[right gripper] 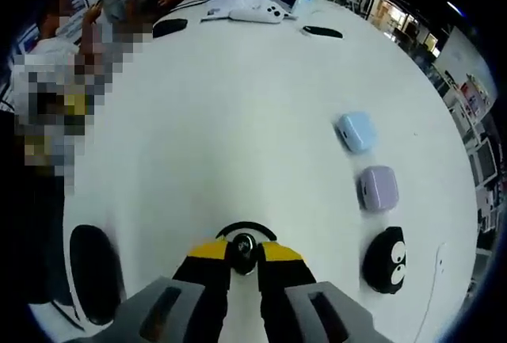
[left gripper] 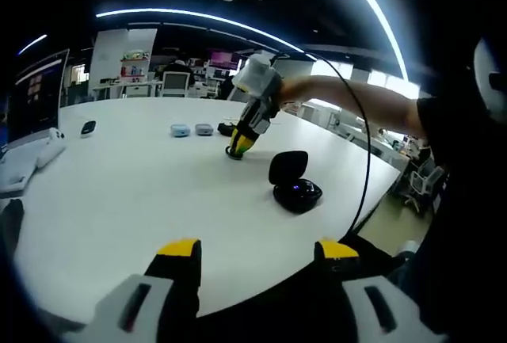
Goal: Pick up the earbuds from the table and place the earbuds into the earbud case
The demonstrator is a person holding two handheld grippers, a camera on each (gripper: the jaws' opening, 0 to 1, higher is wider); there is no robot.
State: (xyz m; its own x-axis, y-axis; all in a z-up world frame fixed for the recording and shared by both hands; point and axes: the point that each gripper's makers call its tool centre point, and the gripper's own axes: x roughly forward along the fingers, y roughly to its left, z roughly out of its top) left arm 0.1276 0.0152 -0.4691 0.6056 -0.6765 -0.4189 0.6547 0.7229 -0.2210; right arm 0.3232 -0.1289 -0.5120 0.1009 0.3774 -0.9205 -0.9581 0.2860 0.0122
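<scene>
The white table (left gripper: 119, 192) carries every item, and its hard, smooth surface is the main hazard: a small rounded earbud that slips from the jaws is likely to roll or skid, possibly toward the near edge. The right gripper (right gripper: 244, 253) stands tip-down on the table, its yellow-tipped jaws drawn close on a dark earbud (right gripper: 243, 248), which sits between the pads at table level beside a thin dark curved loop (right gripper: 245, 228), apparently part of the earbuds. The grip appears to bear on a small curved body, so a fast lift or off-centre clamp may squeeze it out; the loop may also snag or drag. The left gripper (left gripper: 257, 253) hangs near the table edge with its jaws well apart and nothing between them, so it does not steady the case. The open black earbud case (left gripper: 295, 187) lies well apart from the right gripper (left gripper: 240, 146), lid raised; its interior shows a faint blue light, and whether an earbud already sits inside cannot be determined. The unsupported case may shift or tip when an earbud is pressed in. Three closed cases lie beside one another: a black case with cartoon eyes (right gripper: 386, 260), a lilac case (right gripper: 377, 188) and a pale blue case (right gripper: 355, 131); their contents are hidden.
</scene>
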